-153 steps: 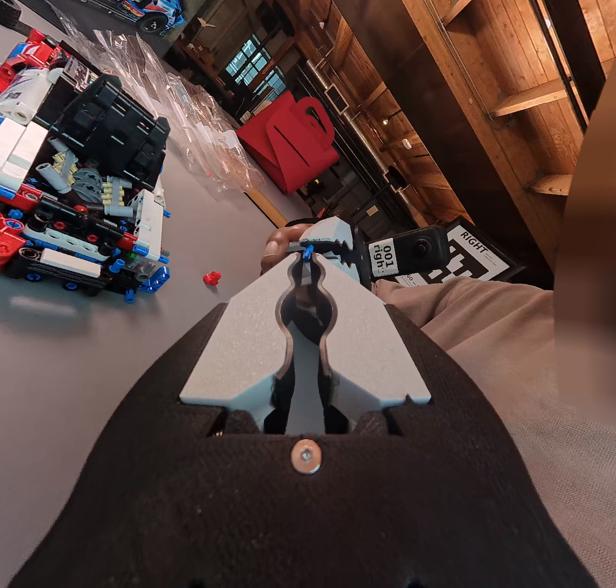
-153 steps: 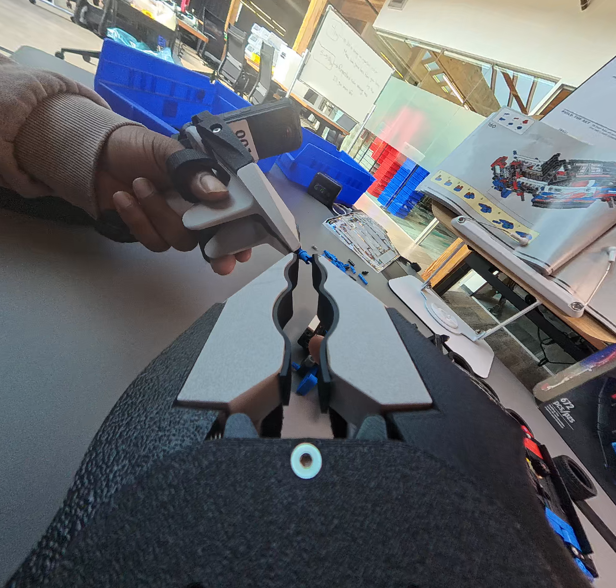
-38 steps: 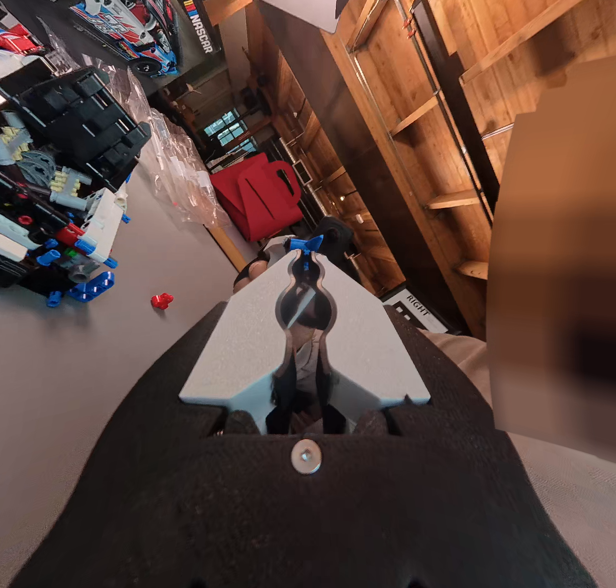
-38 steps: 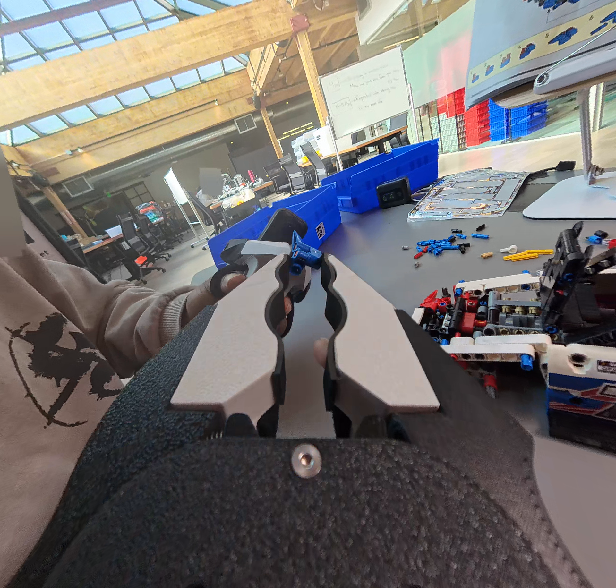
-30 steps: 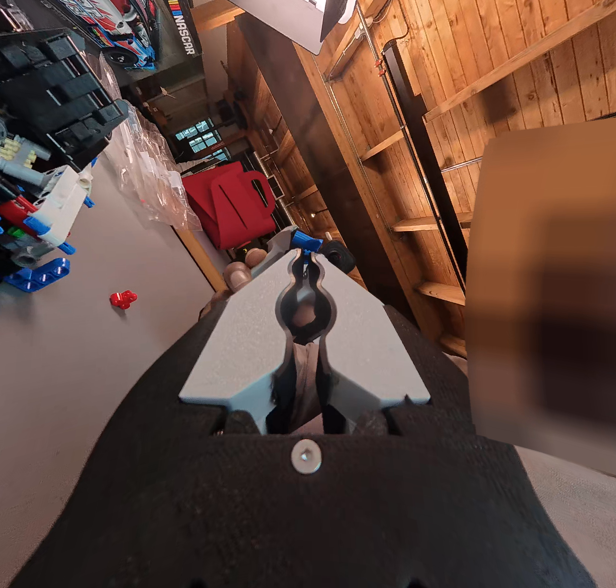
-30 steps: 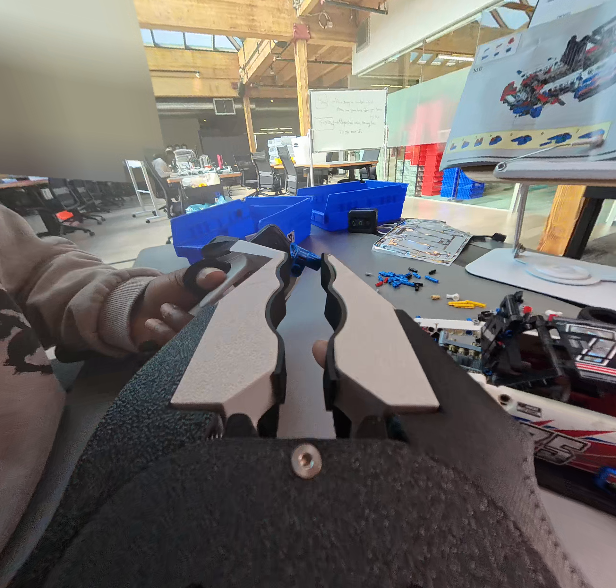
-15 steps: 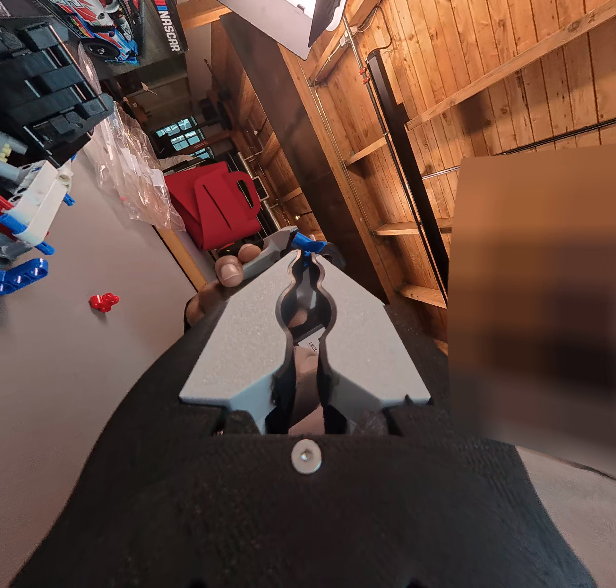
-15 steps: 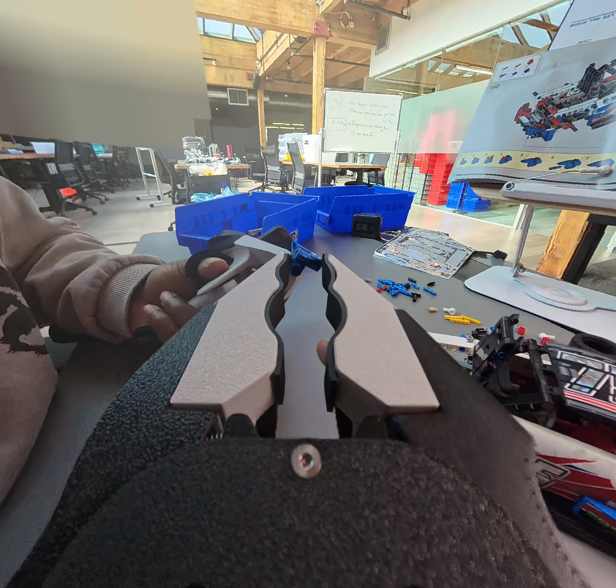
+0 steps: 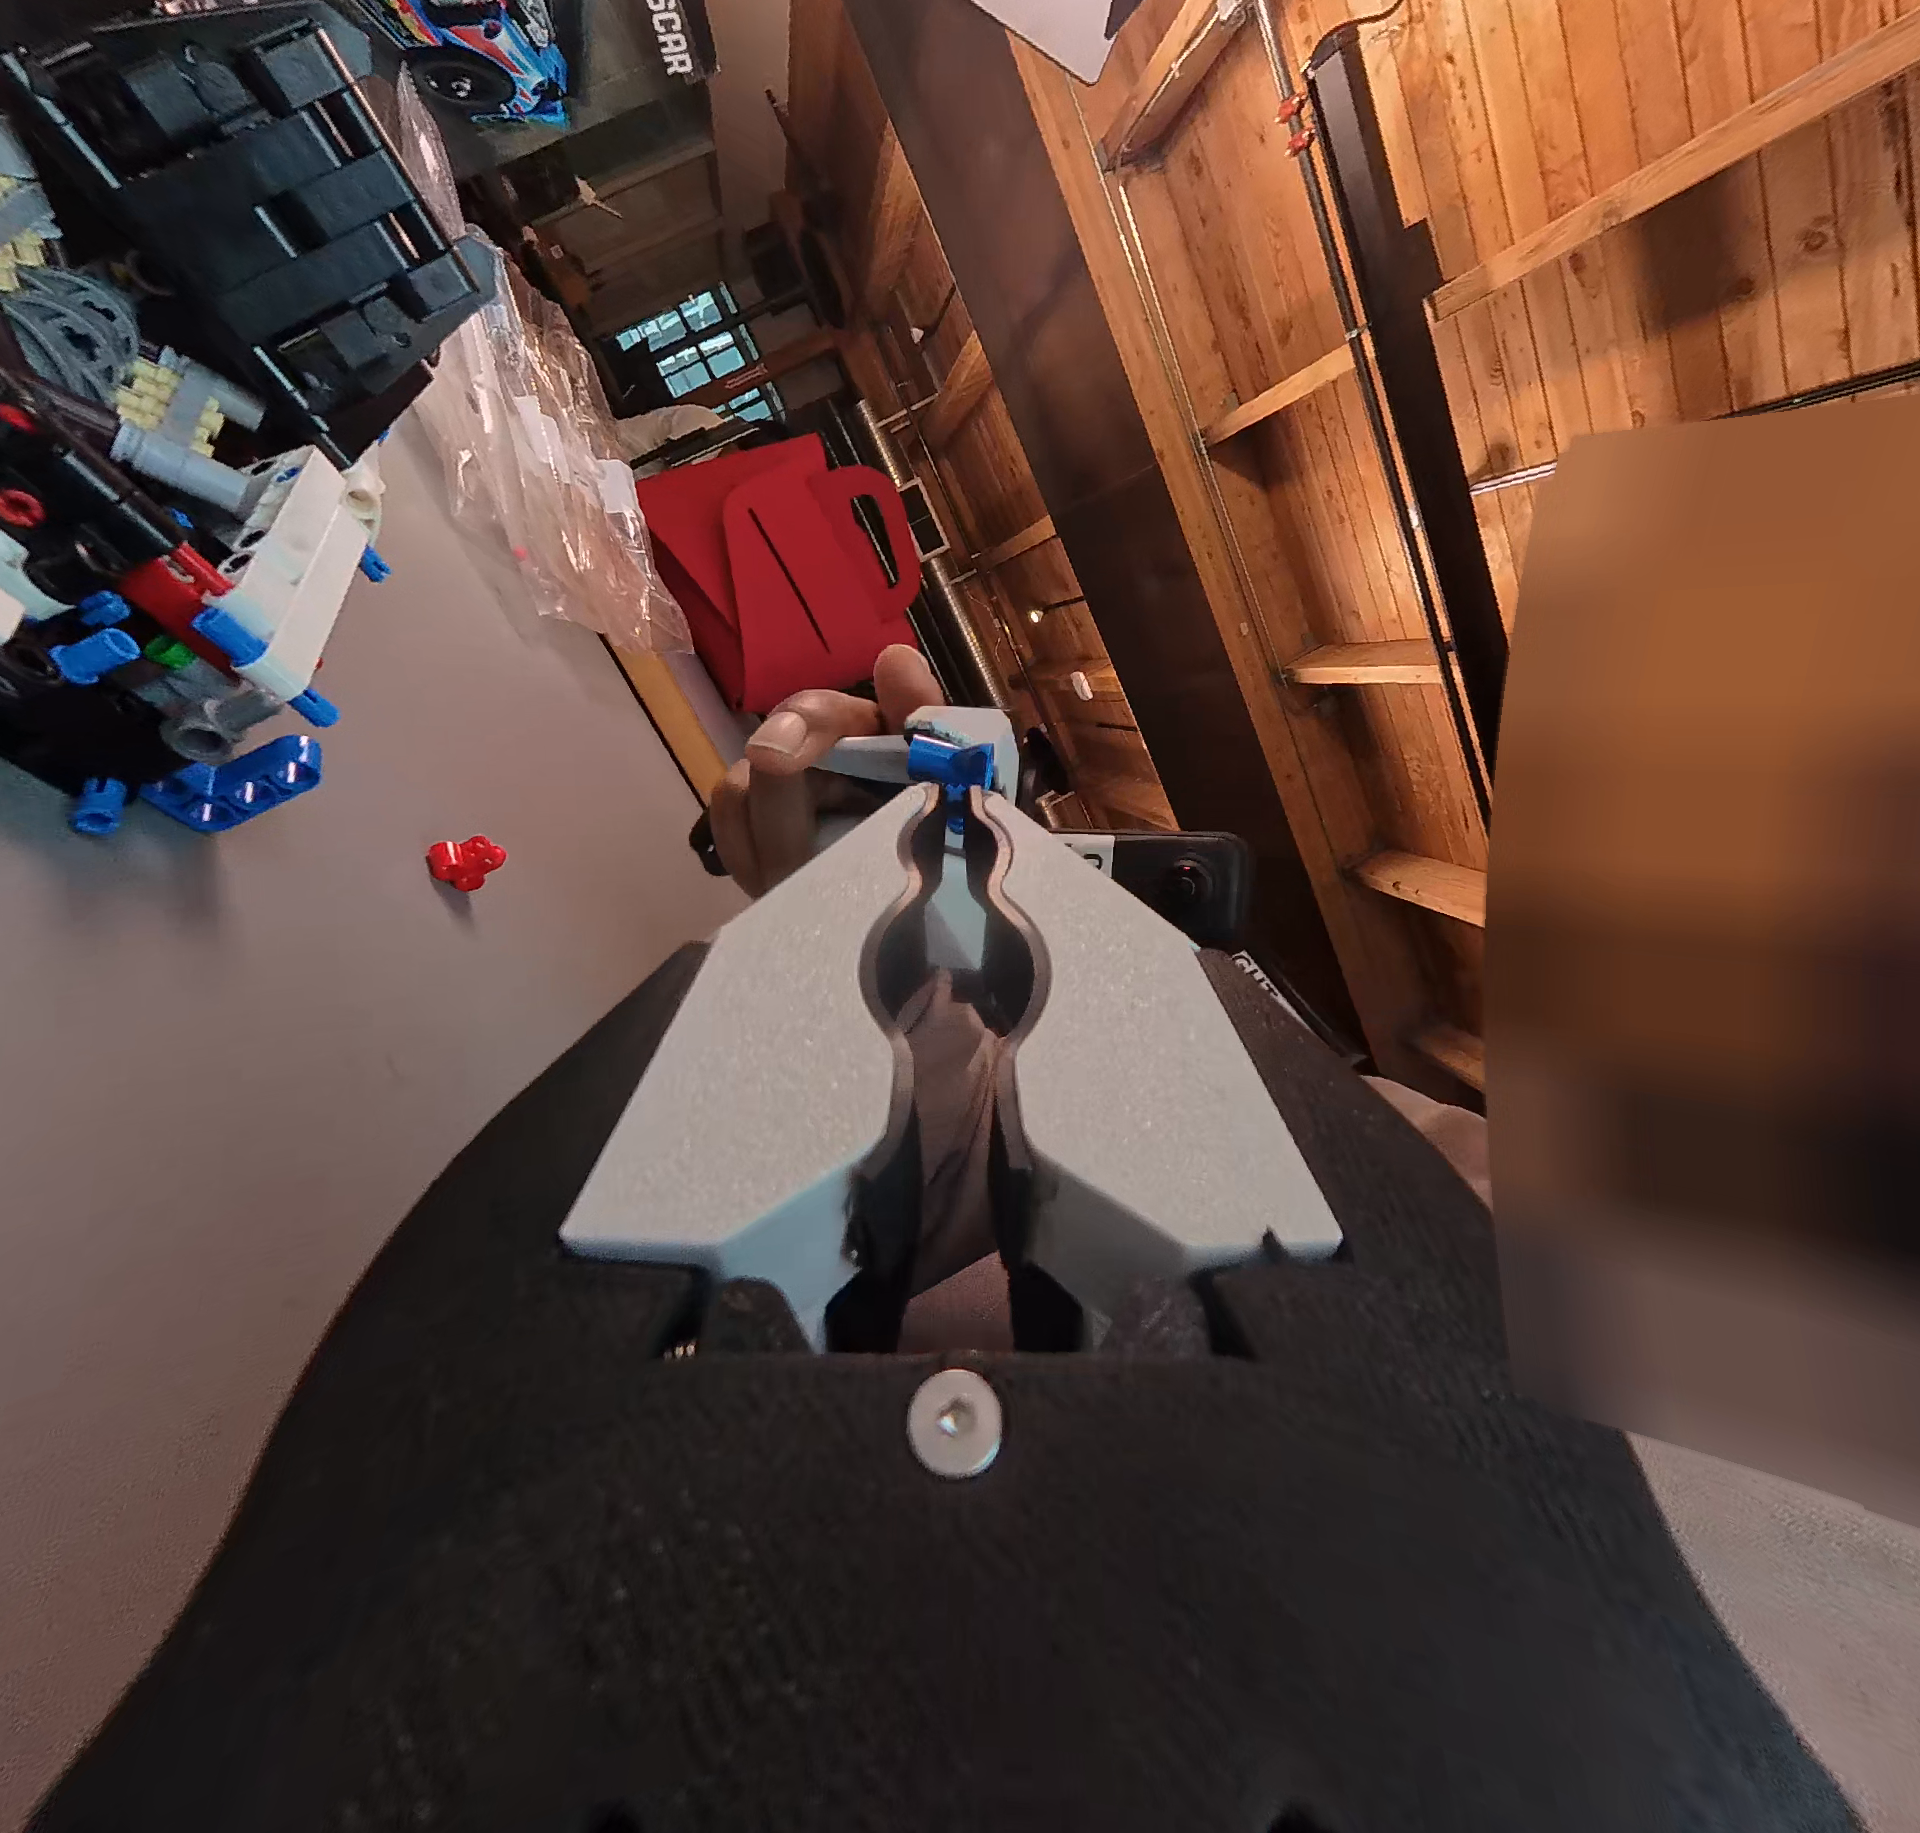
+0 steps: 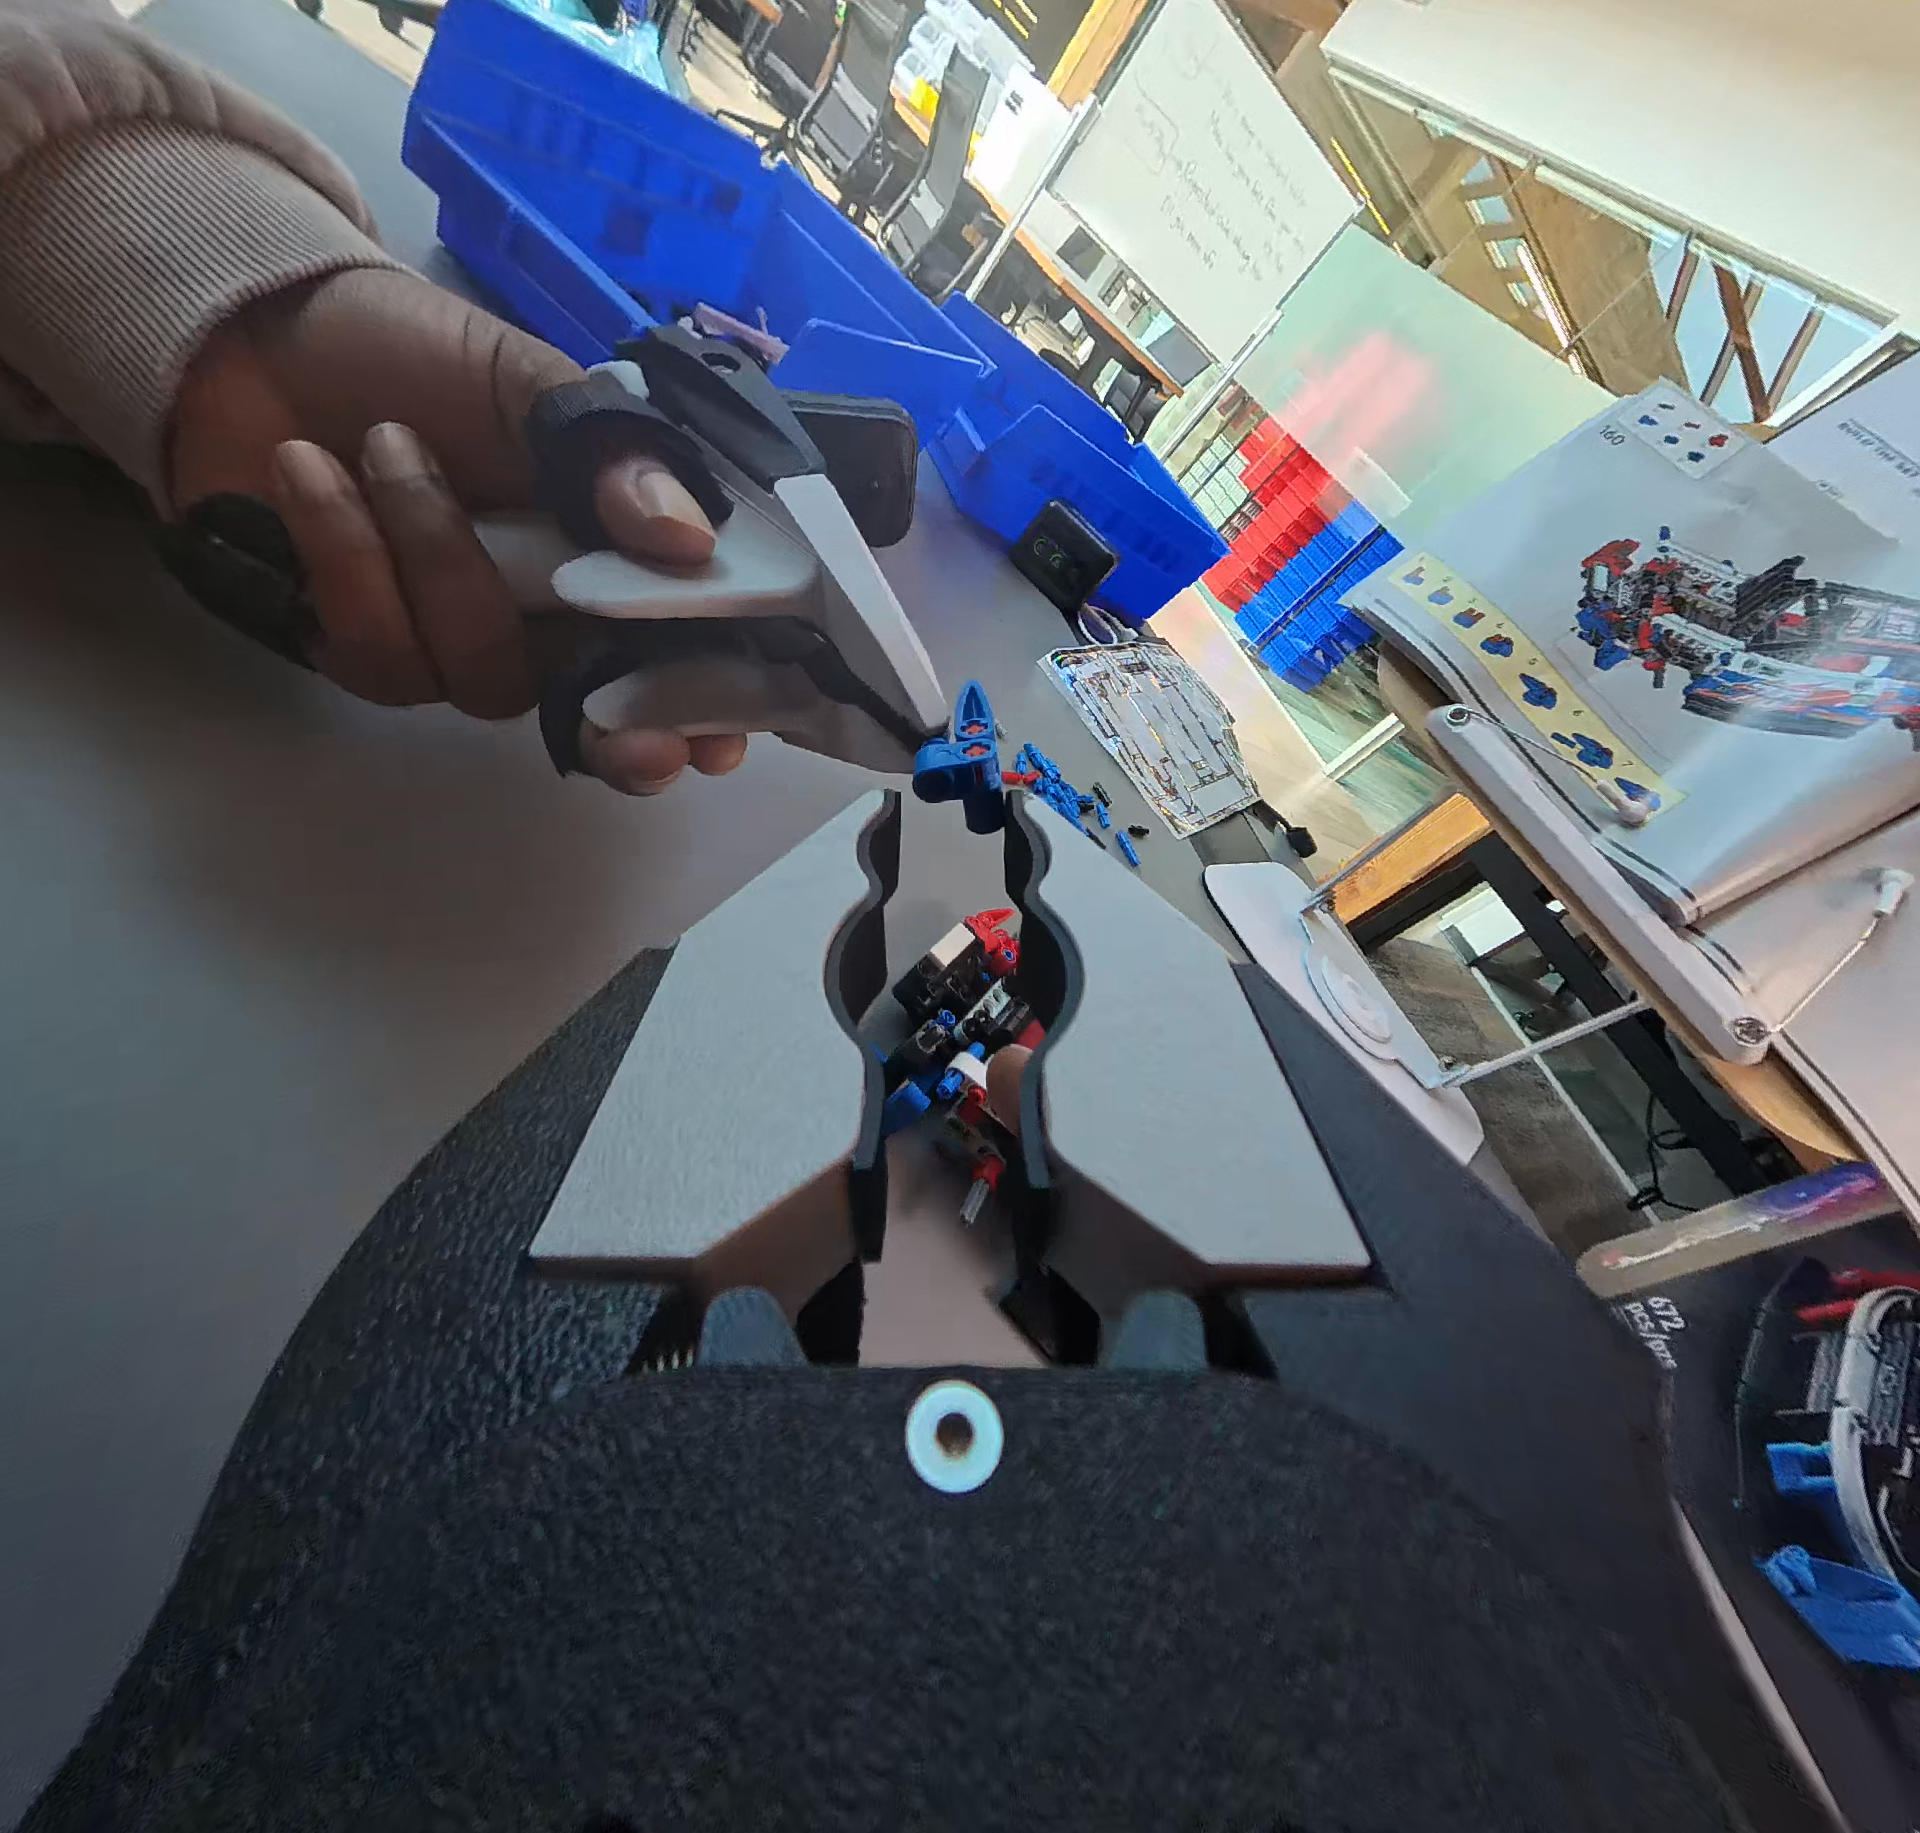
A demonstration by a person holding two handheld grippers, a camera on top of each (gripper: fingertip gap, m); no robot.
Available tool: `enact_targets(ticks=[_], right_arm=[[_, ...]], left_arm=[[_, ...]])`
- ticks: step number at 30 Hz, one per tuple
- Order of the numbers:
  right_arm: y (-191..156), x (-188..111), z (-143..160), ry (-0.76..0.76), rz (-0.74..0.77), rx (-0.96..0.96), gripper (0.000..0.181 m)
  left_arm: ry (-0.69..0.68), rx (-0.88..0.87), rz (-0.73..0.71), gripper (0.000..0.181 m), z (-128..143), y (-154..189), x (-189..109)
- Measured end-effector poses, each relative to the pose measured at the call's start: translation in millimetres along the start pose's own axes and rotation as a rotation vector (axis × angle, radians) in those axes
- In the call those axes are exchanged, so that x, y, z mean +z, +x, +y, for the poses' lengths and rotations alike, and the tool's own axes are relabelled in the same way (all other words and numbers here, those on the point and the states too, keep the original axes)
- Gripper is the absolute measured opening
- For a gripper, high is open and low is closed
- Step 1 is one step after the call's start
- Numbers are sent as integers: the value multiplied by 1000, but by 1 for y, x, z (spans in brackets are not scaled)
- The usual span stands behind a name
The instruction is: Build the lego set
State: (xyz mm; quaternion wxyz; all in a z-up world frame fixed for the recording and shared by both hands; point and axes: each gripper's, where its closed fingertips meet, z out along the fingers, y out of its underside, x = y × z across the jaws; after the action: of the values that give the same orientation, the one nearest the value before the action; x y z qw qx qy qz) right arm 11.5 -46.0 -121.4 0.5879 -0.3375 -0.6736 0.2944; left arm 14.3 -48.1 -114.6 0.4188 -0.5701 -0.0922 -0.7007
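Observation:
My left gripper [image 9: 948, 796] is shut on a small blue Lego connector piece [image 9: 940, 757] and holds it above the grey table [image 9: 260, 1056]. In the right wrist view the left gripper [image 10: 920, 739] pinches that piece [image 10: 961, 755], which has red pins in it. My right gripper [image 10: 951, 817] is open, and the piece's lower end sits at the mouth between its tips. I cannot tell whether they touch. The half-built Lego car [image 9: 187, 536] stands at the left, and it also shows through the right fingers [image 10: 956, 1014].
A red pin piece [image 9: 464, 861] and a blue bent beam [image 9: 239, 796] lie by the car. Plastic bags [image 9: 540, 495] and a red bag [image 9: 790, 557] are behind. Blue bins [image 10: 675, 194], loose pieces [image 10: 1060, 796], a sticker sheet [image 10: 1153, 734] and the instruction book [image 10: 1662, 620] on its stand are ahead. Only a small space, under 4 cm, lies between the two pairs of fingers.
Both grippers have tilted and swung together, staying tip to tip. The blue piece stays in the left gripper. The right gripper's jaws are more open than five seconds ago.

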Motion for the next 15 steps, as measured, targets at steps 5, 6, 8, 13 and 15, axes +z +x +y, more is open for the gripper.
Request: enact_targets(ticks=[5, 6, 8, 13, 15], right_arm=[[-6, 2, 2, -18, 13, -46, 13], [-7, 3, 4, -29, 0, -45, 11], [-8, 3, 5, -30, -8, -27, 12], [-8, 3, 3, 11, 42, 1, 12], [-8, 3, 1, 38, 73, 32, 12]], left_arm=[[-26, 12, -66, 1, 6, -11, -1], [-28, 5, -68, 1, 7, -13, -1], [-32, -10, -67, 1, 7, -14, -1], [-34, -82, -29, 1, 10, -13, -2], [-34, -84, -16, 2, 10, -11, -2]])
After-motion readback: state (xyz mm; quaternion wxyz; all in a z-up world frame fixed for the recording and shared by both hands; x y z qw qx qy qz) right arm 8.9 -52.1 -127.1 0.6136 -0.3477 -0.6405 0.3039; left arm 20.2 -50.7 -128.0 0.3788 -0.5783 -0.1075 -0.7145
